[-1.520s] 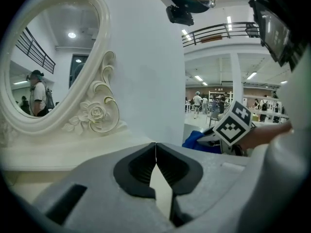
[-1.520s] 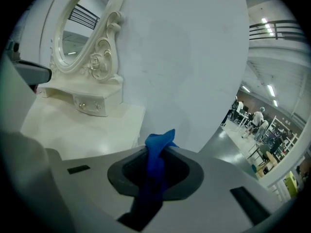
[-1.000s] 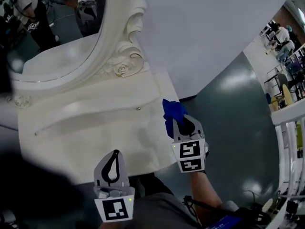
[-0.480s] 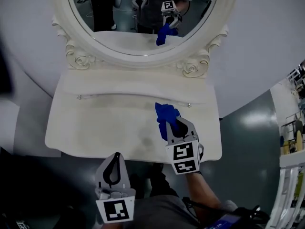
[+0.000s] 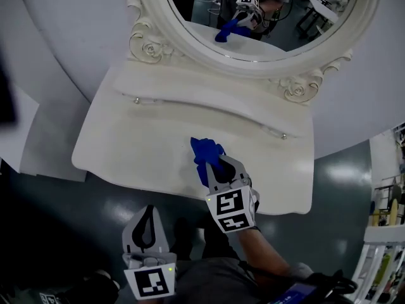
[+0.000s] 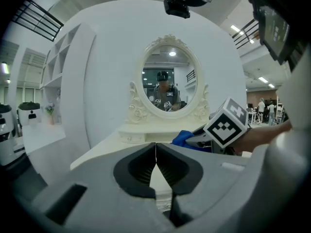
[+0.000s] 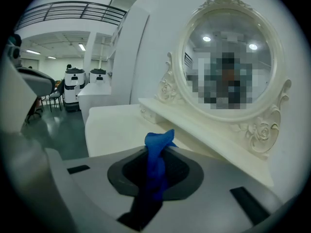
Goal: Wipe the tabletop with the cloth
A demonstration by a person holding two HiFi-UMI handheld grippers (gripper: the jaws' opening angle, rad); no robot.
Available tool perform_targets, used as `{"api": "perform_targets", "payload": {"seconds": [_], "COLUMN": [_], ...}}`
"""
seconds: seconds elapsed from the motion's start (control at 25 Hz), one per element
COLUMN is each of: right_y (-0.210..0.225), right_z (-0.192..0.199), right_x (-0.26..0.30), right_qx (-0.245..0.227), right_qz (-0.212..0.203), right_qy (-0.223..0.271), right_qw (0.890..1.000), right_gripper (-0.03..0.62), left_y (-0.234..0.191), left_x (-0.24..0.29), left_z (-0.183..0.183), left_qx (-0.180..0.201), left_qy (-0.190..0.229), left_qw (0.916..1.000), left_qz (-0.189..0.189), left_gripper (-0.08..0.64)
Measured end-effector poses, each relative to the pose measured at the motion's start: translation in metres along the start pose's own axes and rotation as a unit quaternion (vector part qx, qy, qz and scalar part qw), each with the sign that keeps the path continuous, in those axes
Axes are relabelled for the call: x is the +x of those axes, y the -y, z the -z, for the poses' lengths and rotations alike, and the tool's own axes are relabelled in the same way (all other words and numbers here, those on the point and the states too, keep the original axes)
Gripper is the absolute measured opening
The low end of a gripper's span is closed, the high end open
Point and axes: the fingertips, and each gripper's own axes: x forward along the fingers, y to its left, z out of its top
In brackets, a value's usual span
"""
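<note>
Gripping bunched blue cloth in right gripper, over front-middle of white tabletop; contact with surface unclear. Left gripper clenched empty, jaws together, off table's front edge above dark floor. Oval carved mirror at rear, raised ledge beneath.

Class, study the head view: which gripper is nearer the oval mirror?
Right. The right gripper, holding the blue cloth, is over the tabletop below the mirror; the left gripper hangs off the table's front edge.
</note>
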Motion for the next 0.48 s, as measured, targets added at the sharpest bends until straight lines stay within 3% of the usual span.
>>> {"api": "perform_targets", "payload": {"seconds": [0.48], "right_y": [-0.068], "right_z": [0.048], "right_x": [0.045], "right_qx": [0.000], "right_qz": [-0.033], "right_qy": [-0.053], "right_qw": [0.998], "right_gripper": [0.055], "left_y": [-0.039], "left_x": [-0.003], "left_z": [0.056], "left_qx": [-0.029], "left_qy": [-0.043], "left_qw": [0.9986], "left_qz": [-0.003], "left_gripper": [0.015]}}
